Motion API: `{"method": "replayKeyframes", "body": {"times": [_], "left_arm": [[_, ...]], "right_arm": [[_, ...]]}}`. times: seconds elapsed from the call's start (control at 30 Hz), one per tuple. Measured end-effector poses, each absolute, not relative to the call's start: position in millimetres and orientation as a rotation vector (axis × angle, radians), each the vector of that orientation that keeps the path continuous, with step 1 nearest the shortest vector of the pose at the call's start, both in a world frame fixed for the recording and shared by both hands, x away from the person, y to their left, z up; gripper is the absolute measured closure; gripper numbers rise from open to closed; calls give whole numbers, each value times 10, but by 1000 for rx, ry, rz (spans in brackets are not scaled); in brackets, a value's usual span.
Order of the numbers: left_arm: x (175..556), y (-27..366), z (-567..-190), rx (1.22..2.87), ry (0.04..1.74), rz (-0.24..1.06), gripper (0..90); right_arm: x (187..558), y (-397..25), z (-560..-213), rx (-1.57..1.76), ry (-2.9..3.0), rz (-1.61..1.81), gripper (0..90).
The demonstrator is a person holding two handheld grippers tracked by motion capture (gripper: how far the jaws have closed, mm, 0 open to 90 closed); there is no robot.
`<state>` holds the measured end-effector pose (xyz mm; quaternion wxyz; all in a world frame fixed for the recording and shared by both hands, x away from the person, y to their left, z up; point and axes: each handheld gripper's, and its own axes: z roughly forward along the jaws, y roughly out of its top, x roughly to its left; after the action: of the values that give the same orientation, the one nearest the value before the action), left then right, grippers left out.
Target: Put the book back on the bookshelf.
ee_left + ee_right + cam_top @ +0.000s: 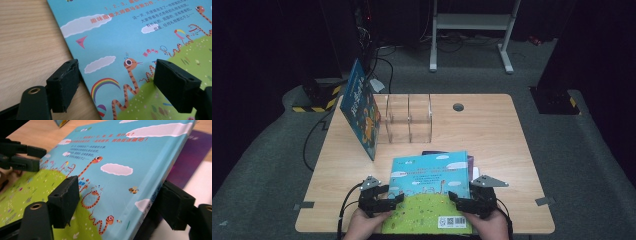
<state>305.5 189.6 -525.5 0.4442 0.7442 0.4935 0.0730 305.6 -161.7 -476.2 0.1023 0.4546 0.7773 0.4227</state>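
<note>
Stiff, glossy book (430, 192): left gripper (396, 200) and right gripper (455, 198) gape wide astride its near side edges, gripping nothing.

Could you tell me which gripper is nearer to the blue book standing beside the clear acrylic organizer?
Left. The left gripper sits at the flat book's left edge, below the standing blue book; the right gripper is at the flat book's far edge.
</note>
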Motion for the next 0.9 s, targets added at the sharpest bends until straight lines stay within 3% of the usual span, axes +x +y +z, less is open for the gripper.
{"method": "replayKeyframes", "body": {"times": [0.43,0.57,0.7,0.9], "left_arm": [[3446,1692,-5204,1882,1165,244,223],[3432,1720,-5210,1854,1189,234,276],[3282,1756,-5247,1821,1210,177,235],[3249,1755,-5264,1814,1213,157,182]], "right_arm": [[3380,-1729,-4689,1384,2216,1229,264],[3402,-1744,-4695,1389,2213,1231,267],[3300,-1815,-4704,1382,2238,1263,279],[3234,-1812,-4730,1391,2276,1267,209]]}}
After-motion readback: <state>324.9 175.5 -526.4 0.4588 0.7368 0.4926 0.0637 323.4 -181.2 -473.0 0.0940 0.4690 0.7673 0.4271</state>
